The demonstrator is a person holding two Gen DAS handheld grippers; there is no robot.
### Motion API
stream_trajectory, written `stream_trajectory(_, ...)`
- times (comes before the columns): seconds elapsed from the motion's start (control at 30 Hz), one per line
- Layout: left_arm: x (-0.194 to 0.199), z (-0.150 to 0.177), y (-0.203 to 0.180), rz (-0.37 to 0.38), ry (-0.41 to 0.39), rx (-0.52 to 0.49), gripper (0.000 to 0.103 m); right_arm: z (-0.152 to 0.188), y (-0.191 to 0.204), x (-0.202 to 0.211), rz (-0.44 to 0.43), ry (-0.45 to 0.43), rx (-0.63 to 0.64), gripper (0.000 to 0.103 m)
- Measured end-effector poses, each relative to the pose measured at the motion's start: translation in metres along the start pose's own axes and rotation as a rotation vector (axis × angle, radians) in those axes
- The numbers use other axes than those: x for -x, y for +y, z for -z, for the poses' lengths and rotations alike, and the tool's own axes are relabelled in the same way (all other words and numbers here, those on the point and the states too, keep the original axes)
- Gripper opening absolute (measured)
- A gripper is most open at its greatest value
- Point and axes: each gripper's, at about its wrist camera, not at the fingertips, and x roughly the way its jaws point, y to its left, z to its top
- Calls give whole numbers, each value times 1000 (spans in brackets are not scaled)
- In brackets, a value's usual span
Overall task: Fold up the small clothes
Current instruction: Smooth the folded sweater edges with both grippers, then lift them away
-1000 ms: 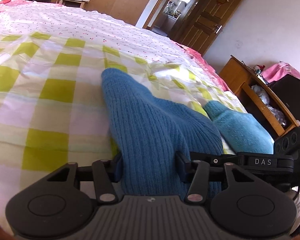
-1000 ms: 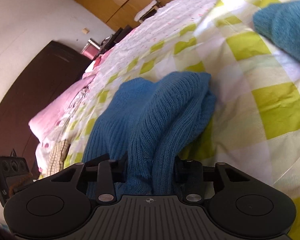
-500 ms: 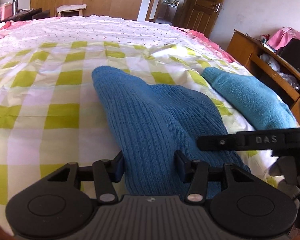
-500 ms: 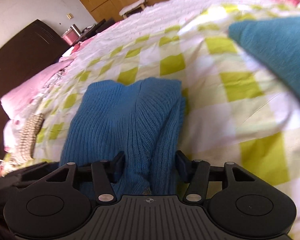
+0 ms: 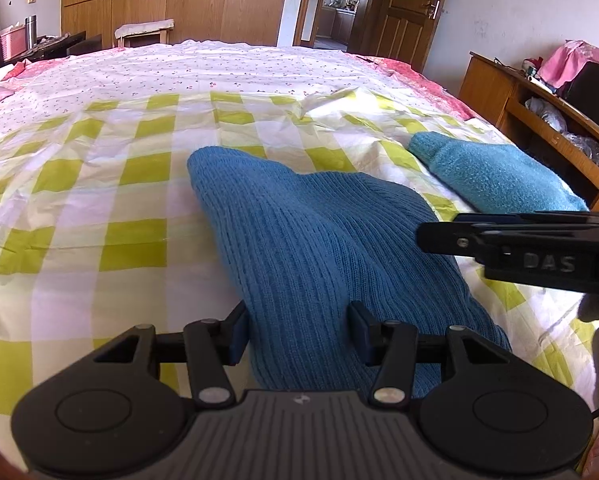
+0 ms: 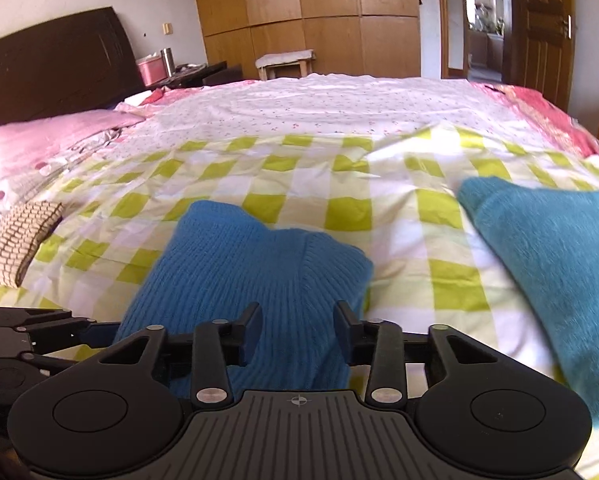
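Both grippers on the blue knit at the bed's near edge

Your left gripper [image 5: 297,332] grasps the blue knit garment [image 5: 311,240]; your right gripper [image 6: 297,330] is closing on it. Its long axis runs toward twelve o'clock over the checked sheet [image 5: 99,208]; a folded teal piece [image 5: 495,176] lies at two o'clock.

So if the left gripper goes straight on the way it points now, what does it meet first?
The blue knit, at once: it already sits bunched between the left gripper pads. Beyond it the line seems to run onto the checked sheet; how far off is hard to tell. The teal garment lies off to the right.
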Motion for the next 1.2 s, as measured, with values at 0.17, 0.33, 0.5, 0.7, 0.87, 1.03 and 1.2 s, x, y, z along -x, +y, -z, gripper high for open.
stream_trajectory(0.17, -3, -1, 1, 3, -2, -8, 56, 2, 6, -25, 40, 48, 40, 31)
stream_trajectory(0.33, -7, -2, 1, 8, 0, -8, 60, 7, 0, -40, 62, 75, 41, 30)
stream_trajectory(0.5, -10, -4, -1, -5, 8, -12, 64, 8, -12, -43, 64, 85, -26, 36)
stream_trajectory(0.7, 1, 0, -5, -58, 4, -33, 70, 13, -8, -9, 56, 58, -43, 37)
stream_trajectory(0.87, 10, 8, -10, -87, 15, -24, 78, 32, -1, 10, 95, 94, 0, 44)
stream_trajectory(1.03, 24, 18, -17, -128, 9, -29, 88, 46, -10, 23, 103, 102, -83, 47)
stream_trajectory(1.2, 36, 28, -22, -155, 4, -17, 97, 55, -3, 48, 88, 66, -97, 48)
